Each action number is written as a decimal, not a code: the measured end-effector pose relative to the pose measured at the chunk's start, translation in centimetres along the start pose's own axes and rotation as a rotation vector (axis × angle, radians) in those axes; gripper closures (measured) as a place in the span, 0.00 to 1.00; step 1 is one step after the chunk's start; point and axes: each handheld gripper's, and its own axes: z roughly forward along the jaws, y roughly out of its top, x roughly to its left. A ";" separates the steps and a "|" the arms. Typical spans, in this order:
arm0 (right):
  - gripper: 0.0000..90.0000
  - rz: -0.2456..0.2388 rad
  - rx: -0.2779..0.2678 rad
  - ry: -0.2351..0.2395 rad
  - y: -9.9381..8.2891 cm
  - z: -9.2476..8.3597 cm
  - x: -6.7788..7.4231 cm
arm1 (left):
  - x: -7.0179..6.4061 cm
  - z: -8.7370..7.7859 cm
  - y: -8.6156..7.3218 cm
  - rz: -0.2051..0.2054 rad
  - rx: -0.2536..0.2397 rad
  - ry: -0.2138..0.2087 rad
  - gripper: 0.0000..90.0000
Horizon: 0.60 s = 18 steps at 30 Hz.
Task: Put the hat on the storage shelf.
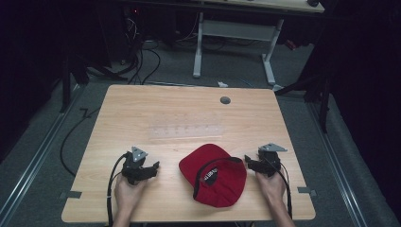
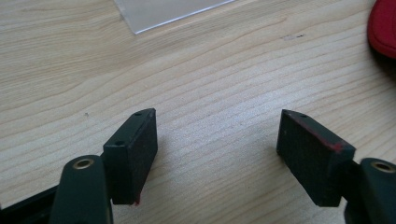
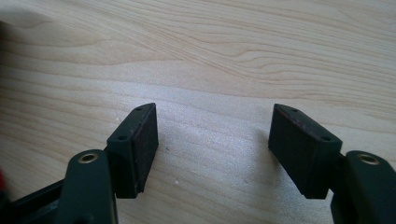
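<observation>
Between two wide, empty claws, left claw (image 1: 152, 169) and right claw (image 1: 249, 162), red cap (image 1: 215, 175), its lettering unreadable.

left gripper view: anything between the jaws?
No, the left gripper stands open, with only bare wooden table between its jaws; the red cap lies off to the side.

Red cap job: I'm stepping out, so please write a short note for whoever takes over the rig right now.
Left gripper: open, empty, low over the table left of the red cap.
Right gripper: open, empty, close beside the cap's right edge.
Cap: lies flat near the front edge, between both grippers.
Clear plastic sheet: flat, mid-table behind the cap.
Done: nothing gripped yet.
Left: probably take hold of the cap.
</observation>
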 end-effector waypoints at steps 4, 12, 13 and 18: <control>0.37 0.001 0.000 -0.001 0.0 0.0 0.0 | 0.0 0.0 0.0 0.000 0.000 0.000 0.32; 0.38 0.006 0.000 -0.003 0.0 0.0 0.0 | 0.0 0.0 0.0 0.002 0.002 0.000 0.32; 0.38 0.006 0.000 -0.003 0.0 0.0 0.0 | 0.0 0.0 0.0 0.003 0.002 -0.001 0.32; 0.40 0.013 -0.002 -0.007 0.0 -0.1 -0.1 | 0.0 0.0 0.0 0.000 0.001 -0.001 0.32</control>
